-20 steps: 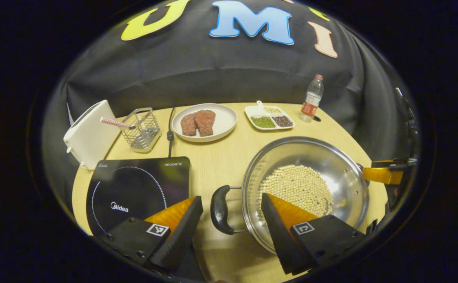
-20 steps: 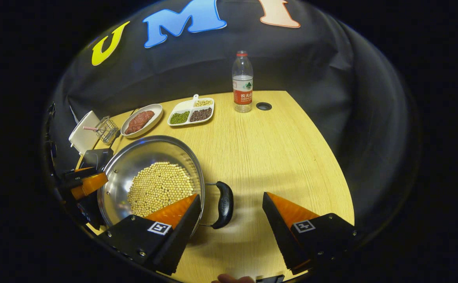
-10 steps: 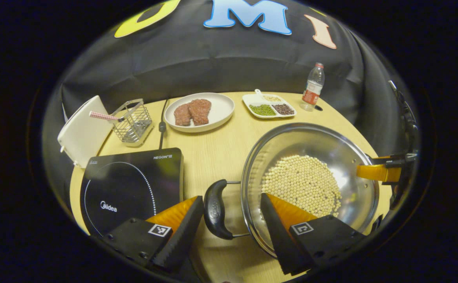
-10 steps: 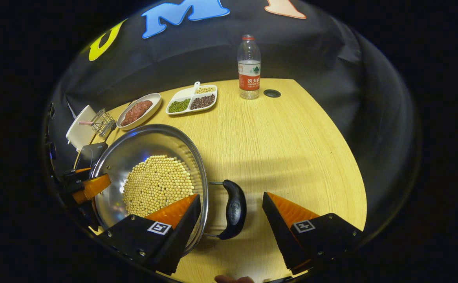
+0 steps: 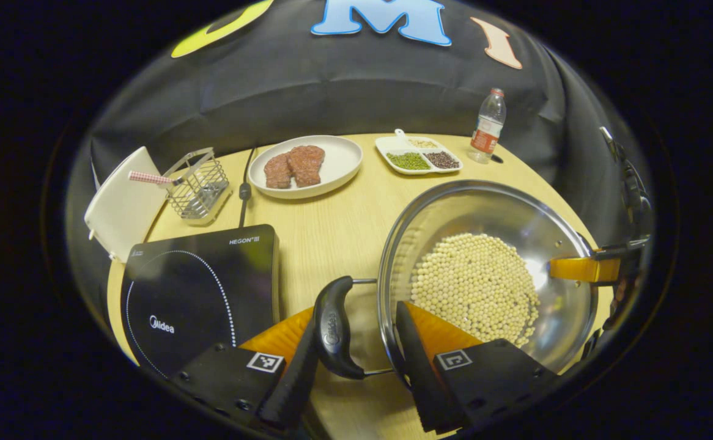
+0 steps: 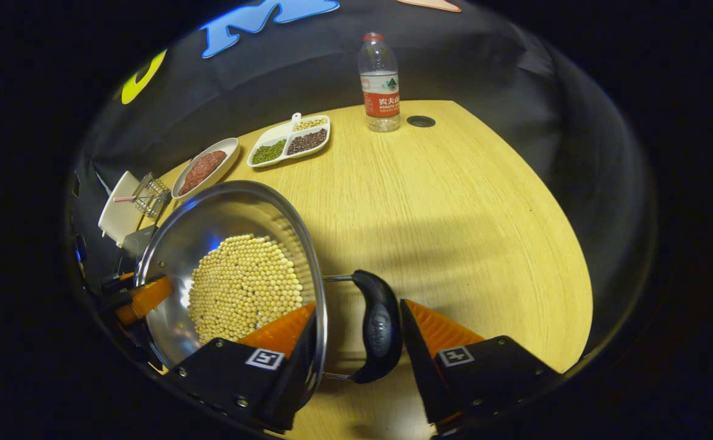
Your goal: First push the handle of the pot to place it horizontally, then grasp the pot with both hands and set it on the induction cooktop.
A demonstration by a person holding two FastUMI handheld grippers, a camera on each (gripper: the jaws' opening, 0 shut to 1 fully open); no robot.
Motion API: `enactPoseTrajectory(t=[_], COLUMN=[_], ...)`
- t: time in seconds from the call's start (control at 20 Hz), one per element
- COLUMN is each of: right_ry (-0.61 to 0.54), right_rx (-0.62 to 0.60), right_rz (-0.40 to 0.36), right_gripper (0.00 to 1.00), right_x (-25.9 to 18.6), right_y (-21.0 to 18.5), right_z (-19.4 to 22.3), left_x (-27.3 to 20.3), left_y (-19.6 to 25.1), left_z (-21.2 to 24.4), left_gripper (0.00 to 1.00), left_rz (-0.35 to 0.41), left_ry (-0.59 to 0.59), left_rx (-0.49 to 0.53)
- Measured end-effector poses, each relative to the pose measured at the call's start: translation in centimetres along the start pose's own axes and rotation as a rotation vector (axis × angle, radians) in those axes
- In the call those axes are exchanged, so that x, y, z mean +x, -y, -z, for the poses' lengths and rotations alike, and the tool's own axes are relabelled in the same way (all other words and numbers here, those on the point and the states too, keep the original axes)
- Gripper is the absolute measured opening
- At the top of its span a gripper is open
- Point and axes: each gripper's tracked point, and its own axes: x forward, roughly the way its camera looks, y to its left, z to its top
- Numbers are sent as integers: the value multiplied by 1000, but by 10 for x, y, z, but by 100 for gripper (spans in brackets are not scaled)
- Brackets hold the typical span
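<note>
while the shiny round steel pot (image 5: 485, 269), filled with pale beans, sits near the wooden table's (image 6: 454, 214) front edge beside the flat black glass induction cooktop (image 5: 200, 293), the left gripper (image 5: 356, 360) and right gripper (image 6: 356, 360) each straddle a curved black loop handle, jaws narrowed; whether they clamp, i cannot tell.

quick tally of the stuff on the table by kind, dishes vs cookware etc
Cookware: 1, steel two-handled pot of pale beans
Appliances: 1, black induction cooktop
Dishes: 2, round white plate, white divided tray
Bottles: 1, clear plastic bottle
Wire baskets: 1
Total: 6
</note>
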Motion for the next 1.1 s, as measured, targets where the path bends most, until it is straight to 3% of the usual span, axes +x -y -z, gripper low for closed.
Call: enactPoseTrajectory(t=[0.3,0.35,0.6,1.1], right_ry=[-37,-39,-53,-28], right_rx=[58,45,41,17], right_rz=[-14,-8,2,15], right_gripper=[59,59,59,59], right_x=[-2,2,-2,-34], right_y=[-9,-8,-10,-16], right_z=[7,7,8,-7], left_x=[1,1,-2,-3], left_y=[0,1,1,-4], left_z=[-1,-2,-3,-8], left_gripper=[72,74,64,67], left_rz=[14,17,14,23], left_ry=[-12,-14,-17,16], left_rx=[-7,-11,-21,-38])
